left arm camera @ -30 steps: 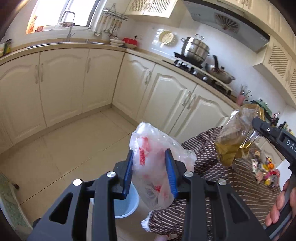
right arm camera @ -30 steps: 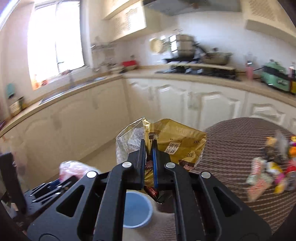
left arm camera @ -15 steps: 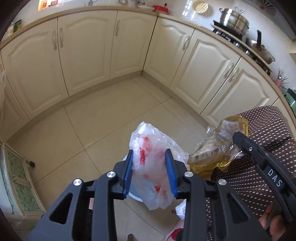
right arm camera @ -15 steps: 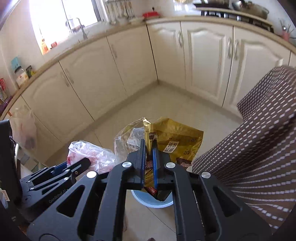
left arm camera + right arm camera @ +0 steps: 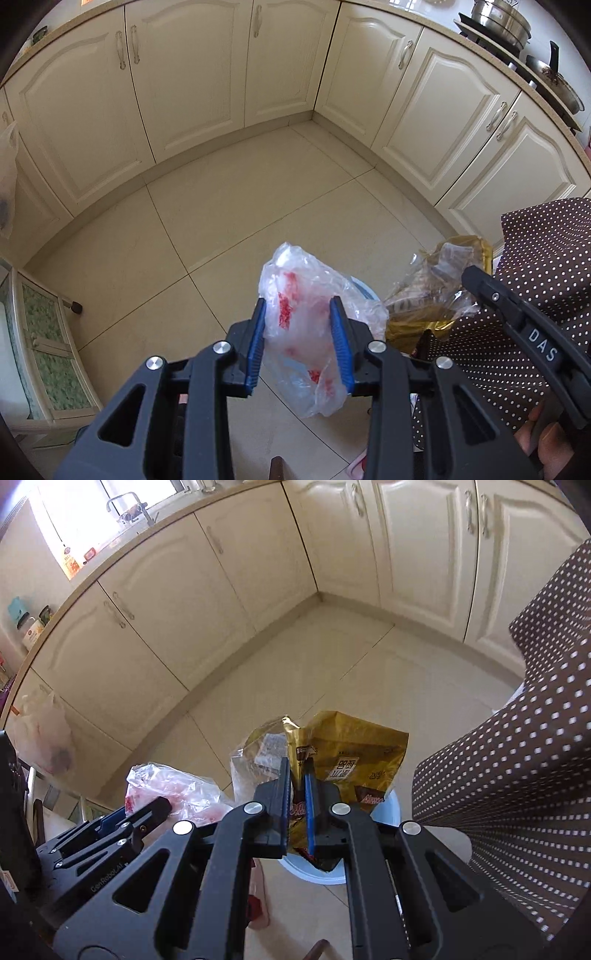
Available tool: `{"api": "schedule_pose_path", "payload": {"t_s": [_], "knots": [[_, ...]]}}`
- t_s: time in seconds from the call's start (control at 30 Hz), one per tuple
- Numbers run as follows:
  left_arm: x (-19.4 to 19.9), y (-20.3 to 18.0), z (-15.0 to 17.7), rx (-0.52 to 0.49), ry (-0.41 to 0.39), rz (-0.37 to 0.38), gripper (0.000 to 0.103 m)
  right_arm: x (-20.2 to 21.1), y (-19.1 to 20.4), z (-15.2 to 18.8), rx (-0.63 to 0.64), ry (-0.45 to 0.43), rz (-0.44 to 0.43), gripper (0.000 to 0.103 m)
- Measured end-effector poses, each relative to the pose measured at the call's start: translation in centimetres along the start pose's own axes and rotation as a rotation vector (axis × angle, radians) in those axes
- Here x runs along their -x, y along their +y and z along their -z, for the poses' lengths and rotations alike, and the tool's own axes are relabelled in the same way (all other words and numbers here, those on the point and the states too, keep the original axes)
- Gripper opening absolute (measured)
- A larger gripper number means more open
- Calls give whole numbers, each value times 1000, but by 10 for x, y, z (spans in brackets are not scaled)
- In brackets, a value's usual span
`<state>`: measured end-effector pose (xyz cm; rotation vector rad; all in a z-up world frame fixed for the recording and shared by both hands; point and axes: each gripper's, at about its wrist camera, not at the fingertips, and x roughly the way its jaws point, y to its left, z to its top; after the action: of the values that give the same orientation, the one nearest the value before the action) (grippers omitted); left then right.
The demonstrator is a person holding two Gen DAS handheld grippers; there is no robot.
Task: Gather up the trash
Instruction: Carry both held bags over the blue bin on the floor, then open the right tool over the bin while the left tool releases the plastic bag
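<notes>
The clear plastic bag [image 5: 306, 332] is being pinched by the left gripper [image 5: 300, 345], and the gold wrapper [image 5: 343, 760] is being clamped by the right gripper [image 5: 296, 805]. Both should be centred over the blue bin [image 5: 384, 812] just beneath before being let go.

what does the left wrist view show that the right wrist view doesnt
Only the left wrist view: the pots on the stove, a green-panelled cabinet on the floor, and a hand on the right tongs.

Only the right wrist view: the tap at the sunlit window and jars on the counter.

Both: the left tongs shut on the clear plastic bag, the right tongs shut on the gold snack wrapper, the blue bin below, and the dotted tablecloth.
</notes>
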<state>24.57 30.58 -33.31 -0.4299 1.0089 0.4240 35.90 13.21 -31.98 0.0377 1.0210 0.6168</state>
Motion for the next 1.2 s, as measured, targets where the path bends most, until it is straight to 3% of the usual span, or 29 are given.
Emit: {"api": "schedule_pose_path", "payload": {"t_s": [0.13, 0.27, 0.6, 0.73, 0.77, 0.87, 1.2], "knots": [[-8, 0, -1, 1, 14, -2, 33, -12, -5, -1, -23, 17, -21, 8], [-15, -3, -2, -2, 24, 2, 33, -23, -12, 1, -46, 46, -33, 16], [-31, -11, 0, -20, 65, 32, 35, -20, -28, 8, -76, 53, 27, 20], [-33, -20, -1, -38, 75, 44, 36, -5, -27, 7, -57, 11, 81, 36], [-33, -23, -2, -42, 76, 52, 36, 0, -24, 6, -43, -3, 93, 44], [-29, -33, -5, -53, 60, 70, 37, 10, -23, 5, -24, -38, 108, 44], [5, -48, -12, -74, -14, 136, 57, 48, -22, 5, -11, -103, 105, 45]]}}
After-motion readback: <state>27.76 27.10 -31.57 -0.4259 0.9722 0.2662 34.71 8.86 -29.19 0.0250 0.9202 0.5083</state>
